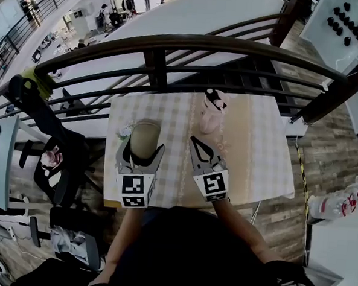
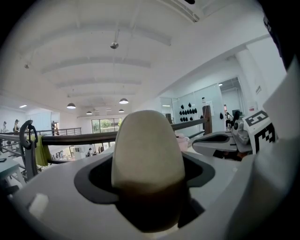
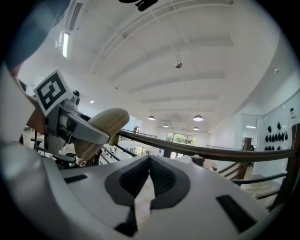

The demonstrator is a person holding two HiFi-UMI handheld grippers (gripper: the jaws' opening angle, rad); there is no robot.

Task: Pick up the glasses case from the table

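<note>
Head view looks down; gripper views share railing (image 3: 211, 151).

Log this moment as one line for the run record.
left hand-held gripper: shut on glasses case | right hand-held gripper: shut, empty | pink item: on table

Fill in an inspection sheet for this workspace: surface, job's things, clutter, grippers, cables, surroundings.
Surface: table under a checked cloth.
Job's things: tan glasses case, clamped in the left gripper and apparently lifted off the cloth.
Clutter: pink soft toy at the far edge; small floral item near the left gripper, too small to identify.
Grippers: left jaws closed on the case; right gripper closed with nothing between its jaws.
Cables: nothing seen.
Surroundings: dark wooden railing beyond the table; chair to the left.
</note>
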